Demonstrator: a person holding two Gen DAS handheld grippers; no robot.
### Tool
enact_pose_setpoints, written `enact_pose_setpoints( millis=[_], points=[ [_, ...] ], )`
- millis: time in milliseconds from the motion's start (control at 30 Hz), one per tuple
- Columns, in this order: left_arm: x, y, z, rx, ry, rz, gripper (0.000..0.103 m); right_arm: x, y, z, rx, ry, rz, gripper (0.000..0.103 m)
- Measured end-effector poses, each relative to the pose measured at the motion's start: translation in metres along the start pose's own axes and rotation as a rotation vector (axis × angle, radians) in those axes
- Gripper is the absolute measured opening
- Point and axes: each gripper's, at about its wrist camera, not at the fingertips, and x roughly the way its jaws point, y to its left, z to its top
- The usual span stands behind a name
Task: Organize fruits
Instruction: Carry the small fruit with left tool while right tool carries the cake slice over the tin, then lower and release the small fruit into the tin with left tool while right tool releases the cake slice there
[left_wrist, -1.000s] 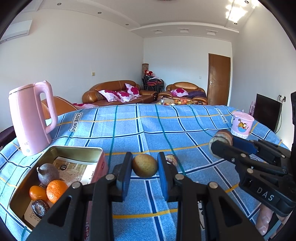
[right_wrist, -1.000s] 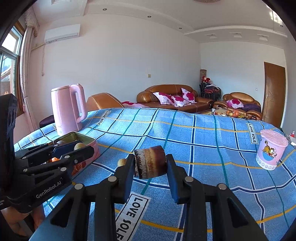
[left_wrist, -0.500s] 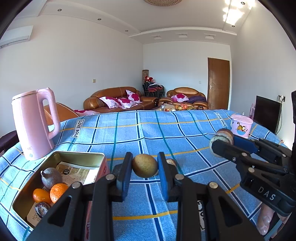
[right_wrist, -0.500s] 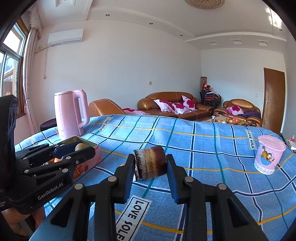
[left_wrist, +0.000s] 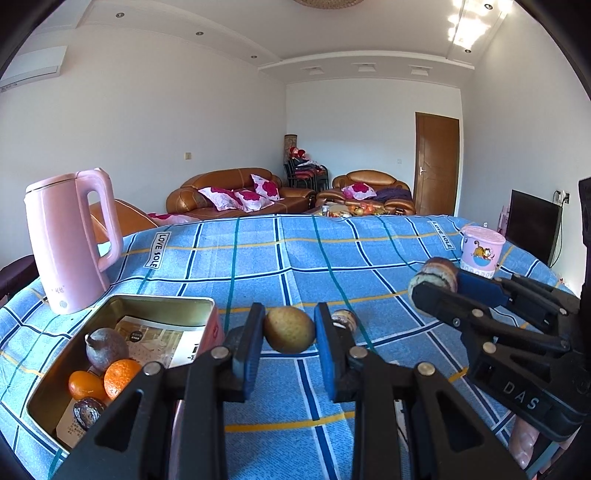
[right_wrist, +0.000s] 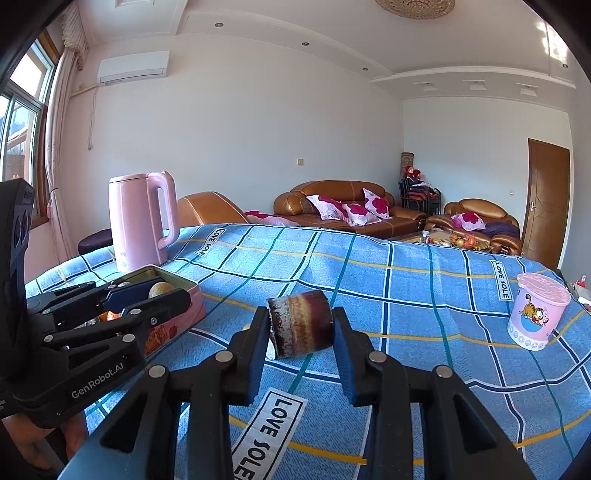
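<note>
L gripper (left_wrist: 289, 334) pinches speckled yellow-brown fruit (left_wrist: 289, 329); R gripper (right_wrist: 300, 330) clamps brown striped chunk (right_wrist: 300, 324).

We find a home living room: brown leather sofas (right_wrist: 343, 206) with floral cushions (right_wrist: 354, 208), a wall air conditioner (right_wrist: 133, 66), a wooden door (left_wrist: 437, 162), and a table under a blue checked cloth (left_wrist: 295, 258).

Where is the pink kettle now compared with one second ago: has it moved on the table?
No. The pink kettle stands at the same spot, just behind the far left corner of the tin, as before.
</note>
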Motion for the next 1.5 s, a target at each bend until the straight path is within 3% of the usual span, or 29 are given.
enact_pose_setpoints(
  millis=[933, 1500],
  points=[
    [-0.035, 0.11, -0.01, -0.105, 0.074, 0.148, 0.029, 0.02, 0.114, 0.022, -0.144, 0.031, 0.223, 0.036],
    [-0.026, 0.143, -0.023, -0.156, 0.156, 0.162, 0.029, 0.043, 0.159, 0.014, -0.204, 0.097, 0.297, 0.036]
  ],
)
